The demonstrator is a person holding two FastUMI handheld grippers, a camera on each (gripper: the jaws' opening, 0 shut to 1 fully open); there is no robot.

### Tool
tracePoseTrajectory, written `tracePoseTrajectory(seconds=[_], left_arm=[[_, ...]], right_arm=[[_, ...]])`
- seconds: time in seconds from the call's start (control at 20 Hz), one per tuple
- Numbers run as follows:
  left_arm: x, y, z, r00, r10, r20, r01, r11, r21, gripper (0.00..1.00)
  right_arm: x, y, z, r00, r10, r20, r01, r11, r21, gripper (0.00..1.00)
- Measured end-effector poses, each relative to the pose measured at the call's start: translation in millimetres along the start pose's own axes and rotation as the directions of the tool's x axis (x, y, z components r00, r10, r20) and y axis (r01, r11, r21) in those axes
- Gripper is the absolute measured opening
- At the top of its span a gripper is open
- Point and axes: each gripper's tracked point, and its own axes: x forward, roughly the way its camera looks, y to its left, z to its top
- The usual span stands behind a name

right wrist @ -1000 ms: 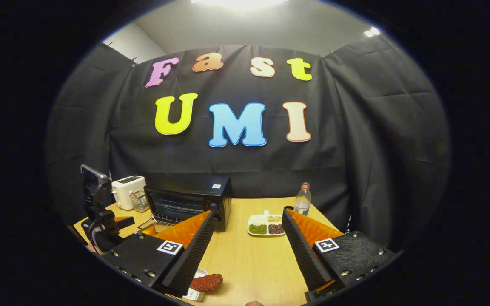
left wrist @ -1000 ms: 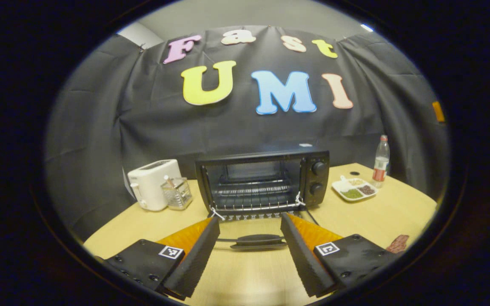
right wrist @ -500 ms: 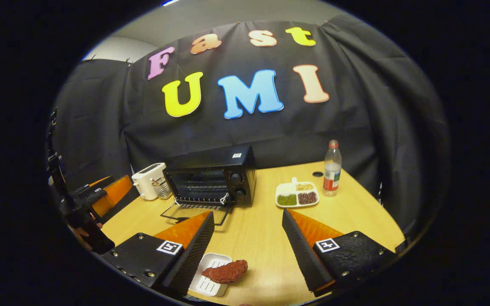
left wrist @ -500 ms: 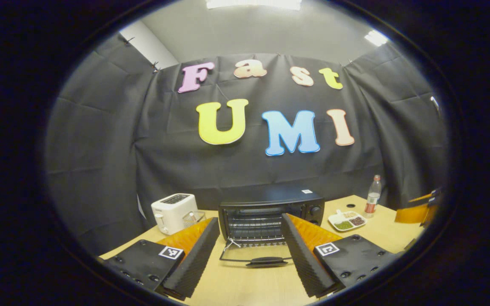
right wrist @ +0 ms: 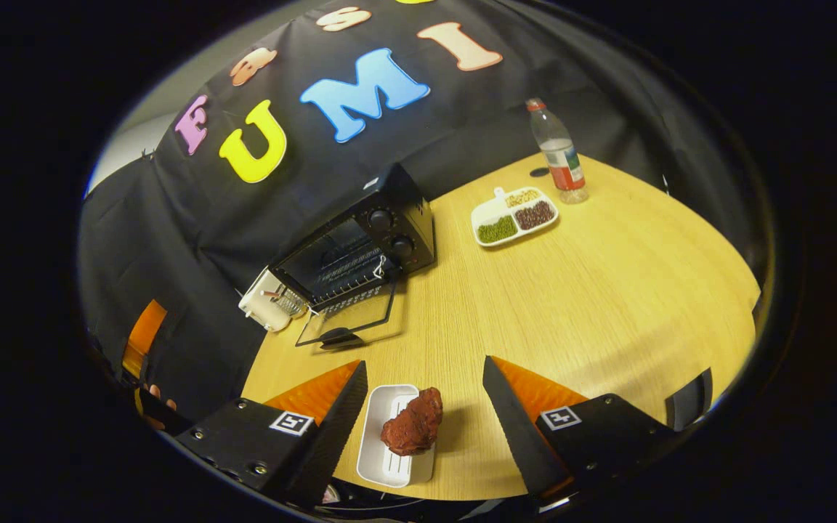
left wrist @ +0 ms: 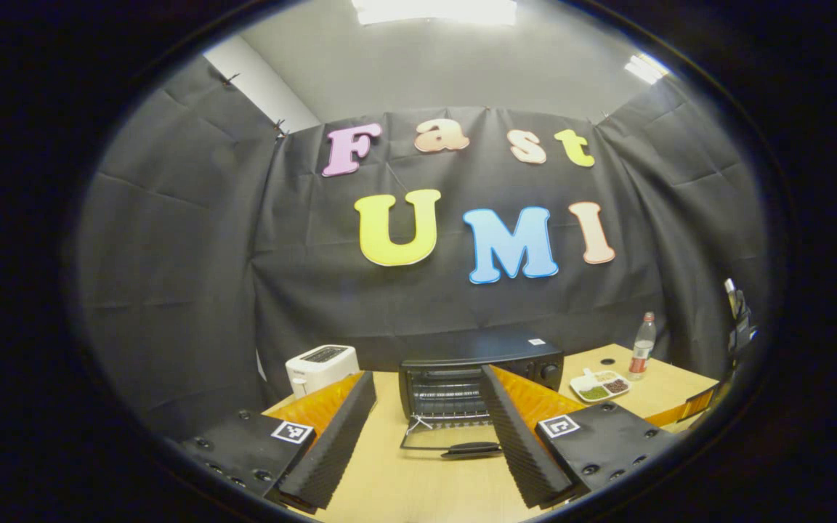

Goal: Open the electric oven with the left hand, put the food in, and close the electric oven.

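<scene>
We can read no text: the bottle (right wrist: 555,150) at one o'clock carries a label too small to make out, and so does the oven's (left wrist: 482,373) top sticker.

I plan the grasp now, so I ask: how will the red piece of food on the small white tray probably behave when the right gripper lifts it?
The red food looks lumpy and uneven, so the open right gripper may hold it unevenly. It overhangs the white tray, which looks light and could slide if nudged. Whether it is soft or stiff, I cannot tell.
</scene>
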Motion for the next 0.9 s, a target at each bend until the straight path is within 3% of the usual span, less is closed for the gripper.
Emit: tracePoseTrajectory(seconds=[0.1,0.3,0.35,0.4,0.45,0.5,0.7,0.75,0.8,0.85,0.9], left_arm=[[-2.1,1.6,-3.9,1.000,-0.004,-0.012,0.004,1.000,-0.004,1.00],[-4.3,6.2,-6.0,1.000,0.001,-0.022,-0.001,1.000,0.005,0.96],[-4.8,7.3,-6.7,1.000,0.002,-0.023,-0.002,1.000,0.005,0.94],[-5.5,8.3,-7.3,1.000,0.004,-0.025,-0.004,1.000,0.006,0.93],[-5.8,9.5,-8.7,1.000,0.007,-0.026,-0.007,1.000,0.006,0.92],[-5.8,11.0,-9.4,1.000,0.009,-0.027,-0.008,1.000,0.007,0.90],[-6.3,15.0,-14.6,0.999,0.011,-0.038,-0.010,1.000,0.009,0.91],[-5.3,16.0,-16.1,0.999,0.011,-0.040,-0.011,1.000,0.009,0.91],[-5.8,17.2,-15.7,0.999,0.012,-0.041,-0.012,1.000,0.009,0.91],[-6.8,17.5,-17.5,0.999,0.014,-0.041,-0.013,1.000,0.008,0.92],[-7.0,19.0,-17.2,0.999,0.017,-0.041,-0.016,1.000,0.006,0.92]], right_arm=[[4.7,0.1,-17.9,0.998,0.025,-0.066,-0.021,0.998,0.063,0.97],[10.8,-3.2,-43.1,0.988,0.055,-0.142,-0.030,0.985,0.171,0.95],[16.5,-1.4,-45.5,0.987,0.061,-0.152,-0.031,0.980,0.195,0.87],[15.5,-0.5,-47.9,0.984,0.069,-0.164,-0.032,0.976,0.215,0.72],[16.2,-1.6,-49.0,0.983,0.068,-0.169,-0.027,0.972,0.235,0.69],[17.3,-0.3,-49.2,0.981,0.081,-0.177,-0.034,0.967,0.254,0.53],[15.9,14.2,-60.9,0.962,0.145,-0.232,-0.080,0.960,0.268,0.51],[13.0,3.7,-51.5,0.969,0.114,-0.219,-0.057,0.966,0.251,0.51],[11.1,0.3,-50.0,0.974,0.086,-0.211,-0.028,0.964,0.265,0.34],[13.7,8.1,-56.6,0.972,0.108,-0.210,-0.046,0.959,0.278,0.18],[14.0,9.5,-56.0,0.972,0.108,-0.208,-0.048,0.960,0.274,0.18]])
